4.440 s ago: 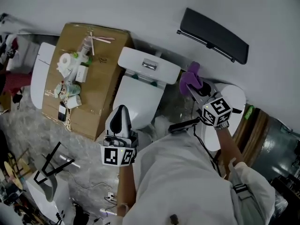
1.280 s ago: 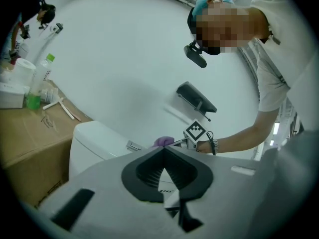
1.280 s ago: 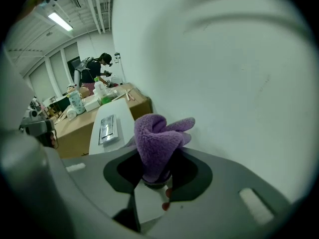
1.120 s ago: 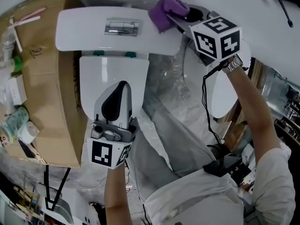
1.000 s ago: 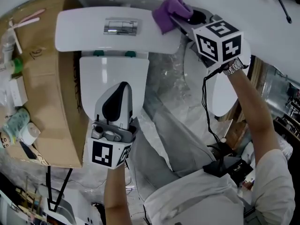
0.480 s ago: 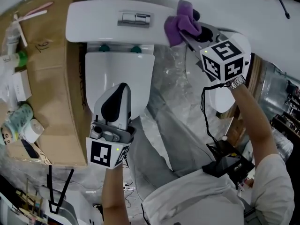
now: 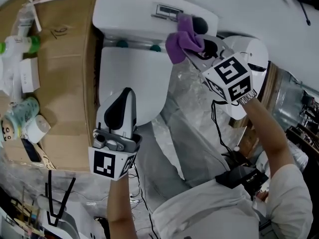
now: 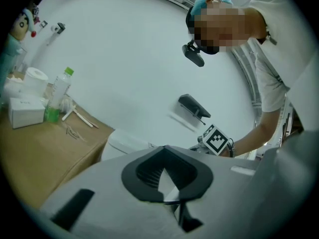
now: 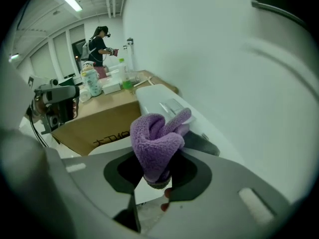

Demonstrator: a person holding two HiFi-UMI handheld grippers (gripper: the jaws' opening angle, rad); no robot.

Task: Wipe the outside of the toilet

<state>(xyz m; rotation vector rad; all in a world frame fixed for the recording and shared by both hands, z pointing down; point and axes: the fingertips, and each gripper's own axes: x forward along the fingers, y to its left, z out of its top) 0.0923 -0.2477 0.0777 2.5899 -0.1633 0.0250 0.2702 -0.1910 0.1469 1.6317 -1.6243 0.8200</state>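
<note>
Clearly the right gripper [image 7: 193,48] gripped the purple cloth [image 7: 177,43] — it lay at the right end of the tank [image 7: 129,11], which ran leftward. Left gripper [image 7: 125,96] sat closed, empty, over the lid [image 7: 147,81].

A box [image 7: 65,83] is sitting just beside the toilet [image 7: 129,78] on the left of the frame, closing that side. Right of the bowl, a strip of plastic-covered floor [image 7: 184,128] is lying open. The right tool [image 7: 193,40] with its cloth [image 7: 177,44] is occupying the tank's right corner.
</note>
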